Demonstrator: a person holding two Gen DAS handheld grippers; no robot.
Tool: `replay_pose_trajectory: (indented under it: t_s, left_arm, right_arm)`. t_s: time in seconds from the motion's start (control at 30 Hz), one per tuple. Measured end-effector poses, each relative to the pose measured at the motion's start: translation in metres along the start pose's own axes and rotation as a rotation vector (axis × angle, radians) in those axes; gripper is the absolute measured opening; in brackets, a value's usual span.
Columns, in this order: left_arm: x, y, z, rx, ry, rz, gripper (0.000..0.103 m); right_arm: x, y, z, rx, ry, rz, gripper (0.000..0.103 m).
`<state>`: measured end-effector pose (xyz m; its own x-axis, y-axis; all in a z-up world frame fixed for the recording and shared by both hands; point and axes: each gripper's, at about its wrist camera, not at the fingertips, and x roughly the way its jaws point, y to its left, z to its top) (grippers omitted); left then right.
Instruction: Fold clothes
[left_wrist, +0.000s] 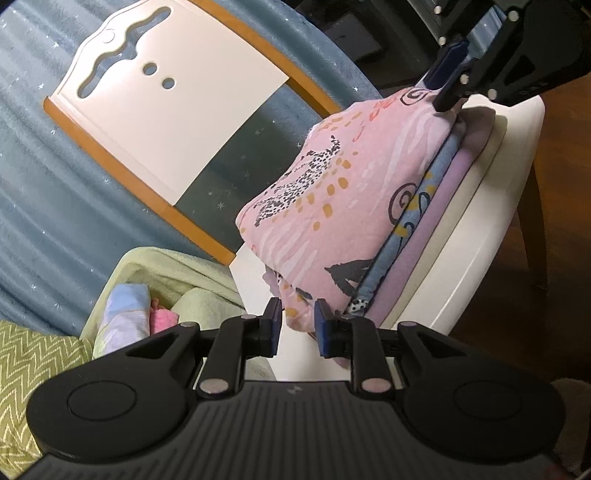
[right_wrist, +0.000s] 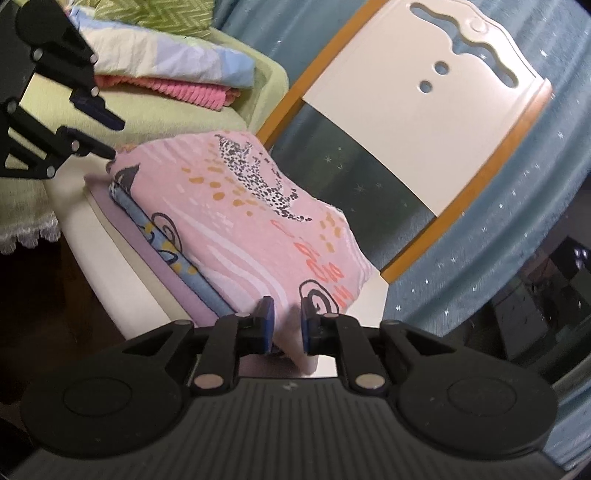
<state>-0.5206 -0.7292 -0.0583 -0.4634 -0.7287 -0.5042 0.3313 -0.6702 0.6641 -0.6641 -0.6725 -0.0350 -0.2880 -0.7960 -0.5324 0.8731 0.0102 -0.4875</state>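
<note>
Since the pink garment (right_wrist: 258, 221) lies folded on the chair seat (left_wrist: 461, 258), its long axis runs gripper to gripper — your left gripper (left_wrist: 298, 325) and right gripper (right_wrist: 284, 325) each pinch one end.

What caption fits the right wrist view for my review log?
Right gripper and left gripper hold opposite corners of the folded pink patterned garment on a white chair.
</note>
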Motion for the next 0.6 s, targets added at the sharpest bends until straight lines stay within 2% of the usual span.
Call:
replay_pose_trajectory:
  t_s: [0.17, 0.23, 0.4, 0.53, 0.57, 0.6]
  left_arm:
    - [-0.013, 0.001, 0.001, -0.055, 0.005, -0.001, 0.029]
    - [-0.018, 0.002, 0.002, -0.094, 0.002, -0.003, 0.035]
    - [-0.034, -0.002, 0.005, -0.235, 0.003, 0.007, 0.035]
    - [-0.04, -0.005, 0.007, -0.354, 0.014, -0.025, 0.036]
    - [-0.042, -0.007, 0.007, -0.382, 0.015, -0.028, 0.037]
    - [-0.043, -0.009, 0.006, -0.408, 0.015, -0.032, 0.043]
  right_arm:
    - [-0.023, -0.002, -0.01, 0.112, 0.017, 0.009, 0.024]
    - [-0.031, -0.003, -0.015, 0.164, 0.029, 0.009, 0.025]
    - [-0.052, -0.004, -0.031, 0.31, 0.05, 0.024, 0.025]
    - [-0.067, -0.004, -0.041, 0.405, 0.053, 0.023, 0.025]
    - [-0.07, -0.003, -0.043, 0.424, 0.053, 0.023, 0.025]
    - [-0.073, -0.003, -0.045, 0.441, 0.053, 0.022, 0.025]
